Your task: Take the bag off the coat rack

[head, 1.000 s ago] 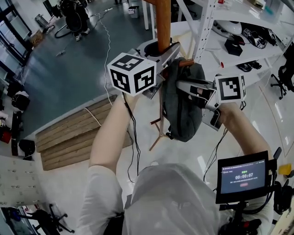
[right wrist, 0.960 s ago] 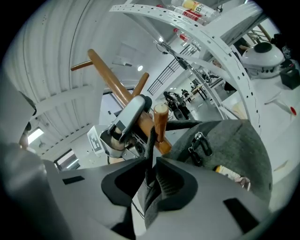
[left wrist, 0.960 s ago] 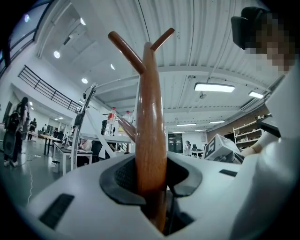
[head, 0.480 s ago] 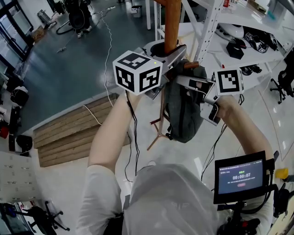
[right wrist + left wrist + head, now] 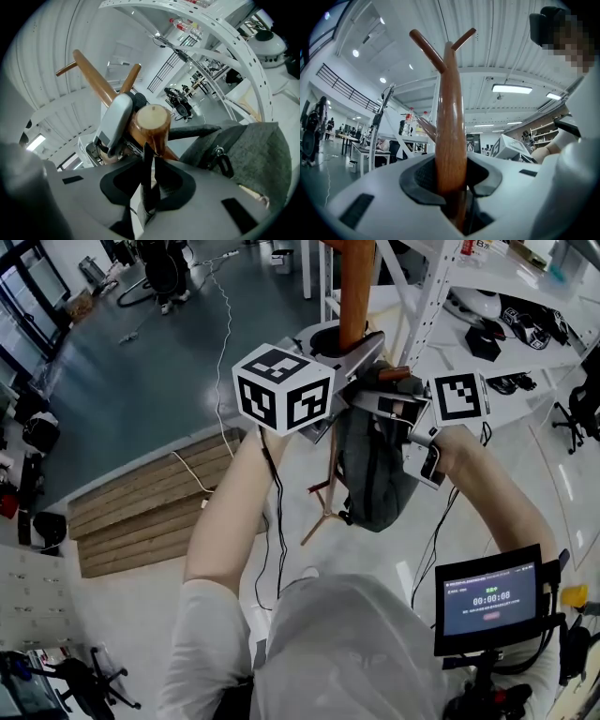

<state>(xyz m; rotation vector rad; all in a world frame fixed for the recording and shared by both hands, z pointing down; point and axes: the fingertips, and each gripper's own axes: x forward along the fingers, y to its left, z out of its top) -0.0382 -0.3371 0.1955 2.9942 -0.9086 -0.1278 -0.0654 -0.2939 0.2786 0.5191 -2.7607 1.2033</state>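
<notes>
The coat rack's brown wooden pole [image 5: 356,282] rises at top centre. My left gripper [image 5: 354,345] is shut on the coat rack's pole [image 5: 451,140], which fills the gap between its pads. A grey bag [image 5: 375,474] hangs from a short peg [image 5: 398,373] on the pole. My right gripper [image 5: 377,401] is level with that peg, at the bag's top. In the right gripper view the round peg end [image 5: 151,119] sits just beyond the right gripper [image 5: 149,185], which is shut on the bag's black strap [image 5: 148,168]. The grey bag body [image 5: 255,159] lies to the right.
White metal shelving [image 5: 487,296] with dark items stands close behind the rack on the right. The rack's wooden feet [image 5: 323,512] spread on the pale floor below. A wooden pallet [image 5: 141,512] lies at left, and a small screen [image 5: 489,596] hangs near my right forearm.
My right gripper has shifted a little towards the pole with the strap in it, and the bag's top has moved with it. The left gripper stays clamped on the pole.
</notes>
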